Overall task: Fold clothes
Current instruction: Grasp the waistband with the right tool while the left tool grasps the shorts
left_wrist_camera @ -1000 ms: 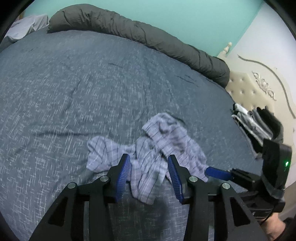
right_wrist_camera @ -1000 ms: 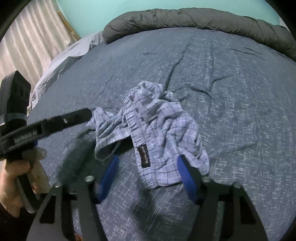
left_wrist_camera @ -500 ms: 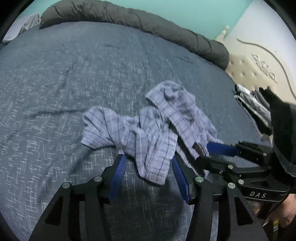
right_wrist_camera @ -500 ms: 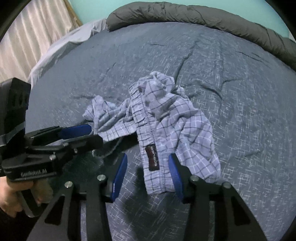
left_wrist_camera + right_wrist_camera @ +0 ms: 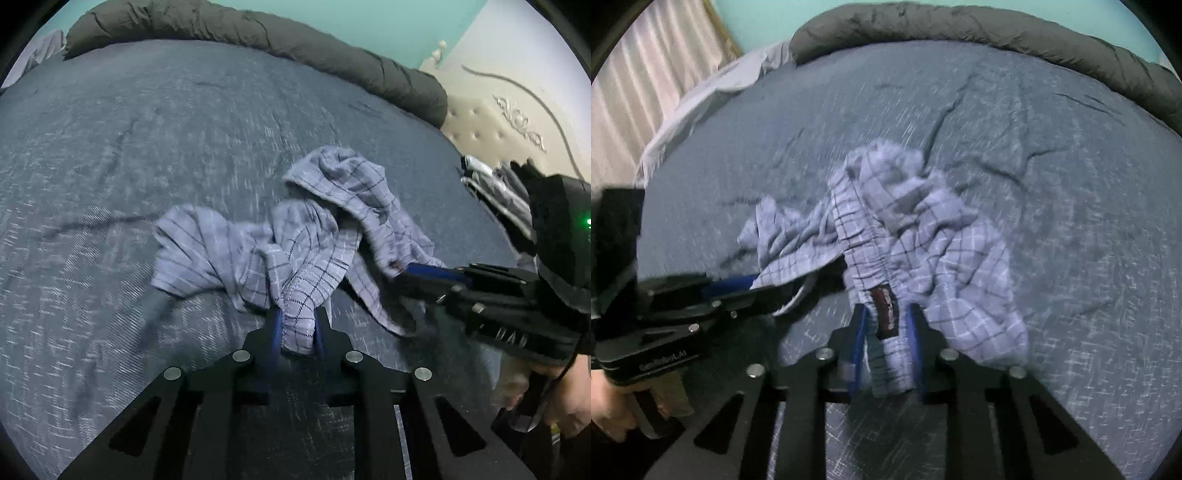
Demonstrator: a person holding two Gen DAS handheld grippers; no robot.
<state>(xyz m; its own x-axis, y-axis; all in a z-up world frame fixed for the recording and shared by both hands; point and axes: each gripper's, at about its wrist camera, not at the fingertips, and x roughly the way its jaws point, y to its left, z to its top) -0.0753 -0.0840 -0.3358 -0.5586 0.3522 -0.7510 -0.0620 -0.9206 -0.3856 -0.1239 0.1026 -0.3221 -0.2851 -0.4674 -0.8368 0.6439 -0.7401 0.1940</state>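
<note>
A crumpled pair of light blue checked shorts (image 5: 314, 236) lies on the dark blue bed; in the right wrist view the shorts (image 5: 923, 236) show an elastic waistband and a dark label (image 5: 885, 312). My left gripper (image 5: 298, 326) is shut on a bunched edge of the cloth. My right gripper (image 5: 886, 325) is shut on the waistband at the label. Each gripper shows in the other's view: the right gripper (image 5: 436, 273) at the right, the left gripper (image 5: 738, 286) at the left.
A rolled dark grey duvet (image 5: 258, 37) runs along the far edge of the bed (image 5: 110, 166). A cream padded headboard (image 5: 498, 110) stands at the right, with folded clothes (image 5: 495, 192) beside it. Pale curtains (image 5: 639, 92) hang at the left.
Both grippers moved in onto the shorts and closed from open. The left took the near bunched edge, the right took the waistband at the label. The cloth has lifted and bunched slightly.
</note>
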